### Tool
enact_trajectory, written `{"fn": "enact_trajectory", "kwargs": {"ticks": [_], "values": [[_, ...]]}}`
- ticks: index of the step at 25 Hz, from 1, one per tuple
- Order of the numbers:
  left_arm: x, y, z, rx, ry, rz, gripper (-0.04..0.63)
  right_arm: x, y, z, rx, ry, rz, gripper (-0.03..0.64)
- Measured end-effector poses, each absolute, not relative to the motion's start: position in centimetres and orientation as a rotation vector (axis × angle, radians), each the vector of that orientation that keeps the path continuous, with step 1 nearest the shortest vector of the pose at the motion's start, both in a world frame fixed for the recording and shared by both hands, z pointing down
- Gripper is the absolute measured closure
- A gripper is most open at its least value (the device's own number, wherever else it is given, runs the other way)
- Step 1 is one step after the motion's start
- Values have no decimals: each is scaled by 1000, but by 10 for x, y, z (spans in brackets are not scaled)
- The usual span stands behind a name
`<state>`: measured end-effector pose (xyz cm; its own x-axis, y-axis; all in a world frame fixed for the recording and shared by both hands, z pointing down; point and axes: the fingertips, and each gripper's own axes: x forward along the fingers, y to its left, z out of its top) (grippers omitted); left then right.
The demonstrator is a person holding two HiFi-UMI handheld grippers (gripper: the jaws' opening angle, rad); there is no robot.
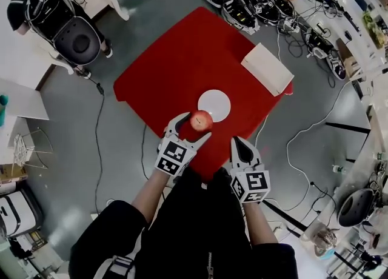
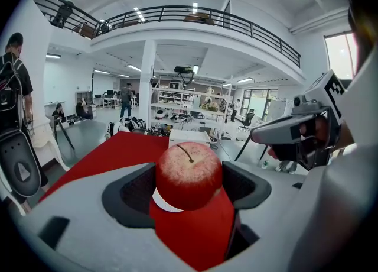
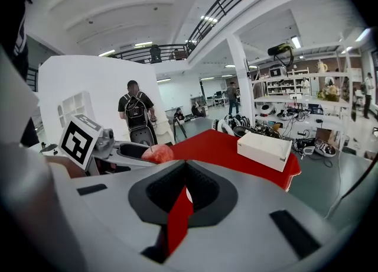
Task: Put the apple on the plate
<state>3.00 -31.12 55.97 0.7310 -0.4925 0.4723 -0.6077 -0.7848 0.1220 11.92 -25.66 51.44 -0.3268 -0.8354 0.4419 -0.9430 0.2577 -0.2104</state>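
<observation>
Red speckled apple (image 2: 188,173) clamped in left tool (image 1: 196,125), near round white plate (image 1: 217,103).
Releasing early would let it roll across the red tabletop (image 1: 182,59); right tool (image 1: 242,143) clenched, empty.

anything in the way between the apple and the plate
Nothing visible does. The apple, held in the left gripper, hangs at the near edge of the white plate, over the red cloth. The white box lies beyond the plate to the right, and the shut right gripper is off to the side.
</observation>
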Motion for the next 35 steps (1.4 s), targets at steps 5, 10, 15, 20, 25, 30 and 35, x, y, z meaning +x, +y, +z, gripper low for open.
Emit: {"fn": "enact_trajectory", "kwargs": {"ticks": [5, 10, 15, 20, 25, 30, 35], "values": [[42, -324, 577, 2634, -859, 639, 236, 133, -268, 521, 1646, -2272, 668, 607], [50, -331, 589, 2626, -866, 664, 236, 138, -276, 522, 1620, -2272, 674, 607], [59, -344, 615, 2636, -911, 709, 236, 144, -272, 529, 1596, -2246, 688, 607], [73, -361, 651, 2650, -934, 768, 236, 149, -263, 537, 1595, -2214, 717, 607], [93, -374, 678, 2635, -887, 795, 236, 156, -256, 543, 1618, -2169, 746, 607], [107, -389, 705, 2629, -877, 845, 236, 167, -252, 549, 1647, -2133, 764, 607], [111, -398, 726, 2617, -850, 886, 236, 177, -249, 552, 1708, -2085, 794, 607]]}}
